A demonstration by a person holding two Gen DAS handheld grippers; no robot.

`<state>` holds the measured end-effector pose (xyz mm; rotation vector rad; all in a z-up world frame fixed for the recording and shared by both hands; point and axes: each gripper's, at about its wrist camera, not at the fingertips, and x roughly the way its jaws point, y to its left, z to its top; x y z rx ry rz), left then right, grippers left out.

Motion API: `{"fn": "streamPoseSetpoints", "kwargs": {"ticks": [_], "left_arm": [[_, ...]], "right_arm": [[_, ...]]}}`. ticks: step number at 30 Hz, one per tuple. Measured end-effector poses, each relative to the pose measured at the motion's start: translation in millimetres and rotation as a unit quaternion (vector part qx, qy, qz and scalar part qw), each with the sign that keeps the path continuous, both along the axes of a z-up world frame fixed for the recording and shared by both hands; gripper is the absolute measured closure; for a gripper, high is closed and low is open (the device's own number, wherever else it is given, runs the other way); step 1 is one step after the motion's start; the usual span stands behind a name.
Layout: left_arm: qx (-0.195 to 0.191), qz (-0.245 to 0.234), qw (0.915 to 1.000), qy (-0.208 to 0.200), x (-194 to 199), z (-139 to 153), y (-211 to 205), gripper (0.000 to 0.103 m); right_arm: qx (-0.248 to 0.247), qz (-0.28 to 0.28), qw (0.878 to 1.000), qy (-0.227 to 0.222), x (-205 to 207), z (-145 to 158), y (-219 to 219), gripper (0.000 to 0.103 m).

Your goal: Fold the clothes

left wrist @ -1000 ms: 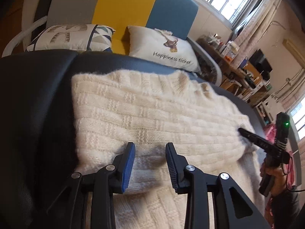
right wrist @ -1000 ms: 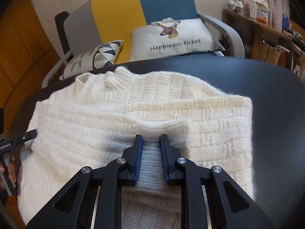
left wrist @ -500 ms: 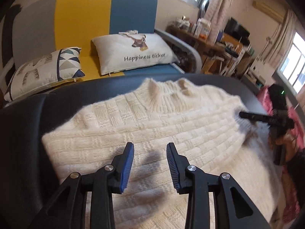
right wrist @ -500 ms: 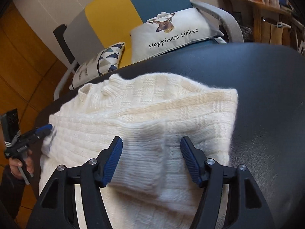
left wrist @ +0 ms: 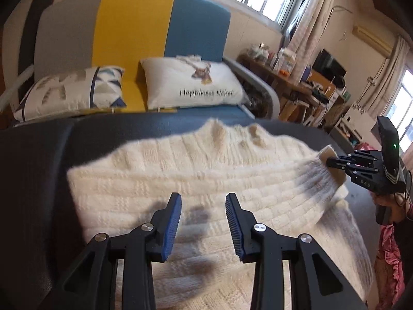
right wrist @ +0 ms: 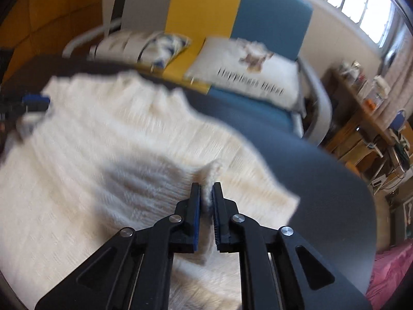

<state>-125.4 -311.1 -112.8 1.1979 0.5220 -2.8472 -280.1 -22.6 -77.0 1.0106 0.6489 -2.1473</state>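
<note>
The right gripper (right wrist: 206, 196) pinches a fold of the fluffy white sweater (left wrist: 206, 175) on the dark table (left wrist: 33, 180), while the left gripper (left wrist: 202, 206) hangs above it with jaws apart, holding nothing.

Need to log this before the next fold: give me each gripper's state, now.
Left gripper: open, nothing between its pads, above the sweater.
Right gripper: shut on a pinched fold of the sweater.

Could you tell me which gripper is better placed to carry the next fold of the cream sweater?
Right. The right gripper is shut on a pinched edge of the sweater; the left gripper hovers open above it, holding nothing.
</note>
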Motion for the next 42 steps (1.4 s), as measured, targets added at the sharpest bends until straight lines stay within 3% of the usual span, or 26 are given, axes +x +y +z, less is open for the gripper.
{"fn": "streamPoseSetpoints", "kwargs": {"ticks": [4, 8, 10, 12, 14, 15, 16, 19, 21, 22, 24, 27, 29, 31, 33, 35, 37, 40, 42], "left_arm": [[-0.006, 0.006, 0.9989, -0.046, -7.8, -15.0, -2.1, 0.066], [-0.001, 0.007, 0.9987, -0.051, -1.5, -21.4, -6.5, 0.066], [0.031, 0.023, 0.9986, -0.037, 4.6, -15.6, -20.3, 0.066], [0.072, 0.052, 0.9959, -0.013, 10.6, -10.1, -42.5, 0.066], [0.113, 0.081, 0.9902, 0.011, 16.7, -4.5, -64.7, 0.066], [0.126, 0.093, 0.9875, 0.013, 16.4, -4.0, -74.3, 0.066], [0.132, 0.104, 0.9857, 0.005, 13.0, -5.8, -82.6, 0.066], [0.116, 0.114, 0.9861, -0.031, -0.2, -17.5, -93.1, 0.066], [0.105, 0.121, 0.9858, -0.048, -4.0, -25.4, -96.4, 0.076], [0.103, 0.125, 0.9854, -0.052, -4.6, -28.3, -98.0, 0.076], [0.104, 0.131, 0.9845, -0.055, -3.9, -30.3, -100.7, 0.075], [0.136, 0.125, 0.9827, -0.013, 17.4, -11.2, -102.6, 0.068], [0.154, 0.111, 0.9818, 0.015, 42.8, 1.2, -99.2, 0.067], [0.176, 0.098, 0.9792, 0.027, 69.2, 4.8, -92.5, 0.067], [0.209, 0.095, 0.9728, 0.029, 98.9, -1.7, -81.9, 0.067], [0.258, 0.103, 0.9601, 0.028, 123.6, -15.7, -73.3, 0.067], [0.312, 0.124, 0.9412, 0.034, 142.3, -30.9, -67.6, 0.067], [0.375, 0.150, 0.9136, 0.044, 161.2, -49.9, -55.8, 0.066], [0.382, 0.160, 0.9094, 0.039, 167.1, -58.6, -45.2, 0.066]], "right_arm": [[0.034, -0.037, 0.998, -0.029, -24.0, -23.9, 3.7, 0.094], [-0.022, -0.080, 0.994, -0.075, -32.7, -40.4, 27.7, 0.091], [-0.054, -0.101, 0.992, -0.059, -31.9, -26.7, 39.3, 0.078], [-0.078, -0.110, 0.991, -0.020, -26.4, -7.5, 45.8, 0.077], [-0.137, -0.073, 0.987, -0.036, -20.6, 9.3, 34.5, 0.063], [-0.163, -0.054, 0.984, -0.044, -17.8, 16.7, 28.1, 0.048], [-0.160, -0.037, 0.985, -0.047, -15.8, 15.9, 15.7, 0.044], [-0.100, -0.020, 0.994, -0.046, -13.7, -9.4, -25.5, 0.044], [-0.061, -0.036, 0.996, -0.055, -17.2, -37.9, -37.3, 0.044], [-0.047, -0.044, 0.996, -0.057, -18.4, -50.7, -42.0, 0.042], [-0.079, -0.048, 0.995, -0.042, -15.5, -53.8, -35.2, 0.042], [-0.083, -0.053, 0.994, -0.056, -17.3, -51.6, -31.5, 0.042], [-0.096, -0.058, 0.992, -0.052, -11.9, -36.5, -29.5, 0.042], [-0.122, -0.025, 0.991, -0.050, 5.9, -23.0, -32.6, 0.042], [-0.132, 0.003, 0.990, -0.056, 22.2, -16.8, -38.5, 0.041], [-0.112, -0.008, 0.991, -0.072, 26.9, -35.5, -46.4, 0.041], [-0.095, -0.019, 0.992, -0.085, 31.9, -53.1, -53.5, 0.037], [-0.127, -0.037, 0.988, -0.082, 37.9, -46.3, -45.6, 0.035], [-0.148, -0.039, 0.984, -0.089, 47.5, -36.9, -40.5, 0.035]]}}
